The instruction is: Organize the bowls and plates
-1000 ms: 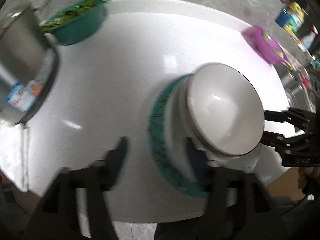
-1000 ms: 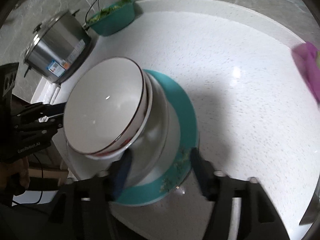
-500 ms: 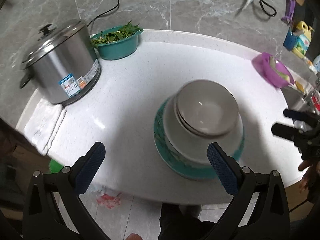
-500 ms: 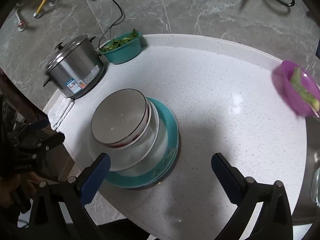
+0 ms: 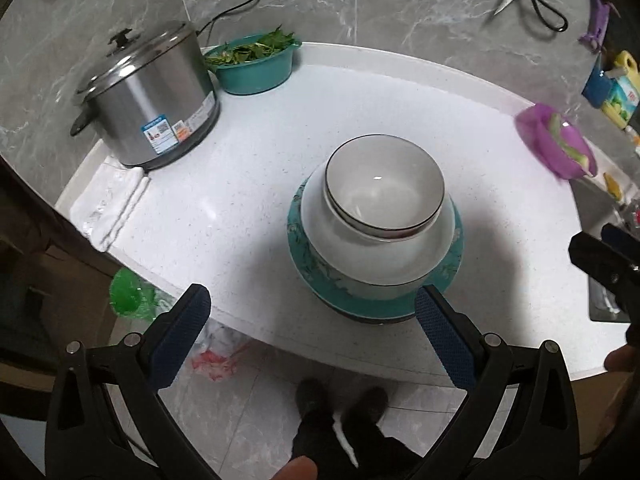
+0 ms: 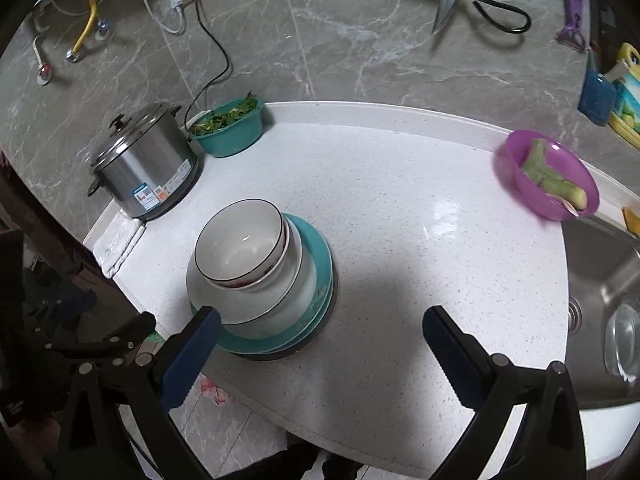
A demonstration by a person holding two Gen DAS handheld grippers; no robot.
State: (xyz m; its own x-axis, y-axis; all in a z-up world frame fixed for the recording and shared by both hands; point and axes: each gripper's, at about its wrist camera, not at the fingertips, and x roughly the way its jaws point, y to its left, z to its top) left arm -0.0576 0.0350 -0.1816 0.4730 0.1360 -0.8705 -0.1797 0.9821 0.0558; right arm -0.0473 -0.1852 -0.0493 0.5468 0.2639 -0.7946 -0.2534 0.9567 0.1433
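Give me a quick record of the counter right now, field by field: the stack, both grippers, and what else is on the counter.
stack: white bowl nested on larger white bowls, on teal plate
stack position: near counter front edge
left gripper: open, empty
right gripper: open, empty
back left: steel pot, teal basin of greens
right: purple bowl

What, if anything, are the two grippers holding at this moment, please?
Nothing is held. The left gripper and right gripper are both open and empty, apart from the stack of bowls on the counter.
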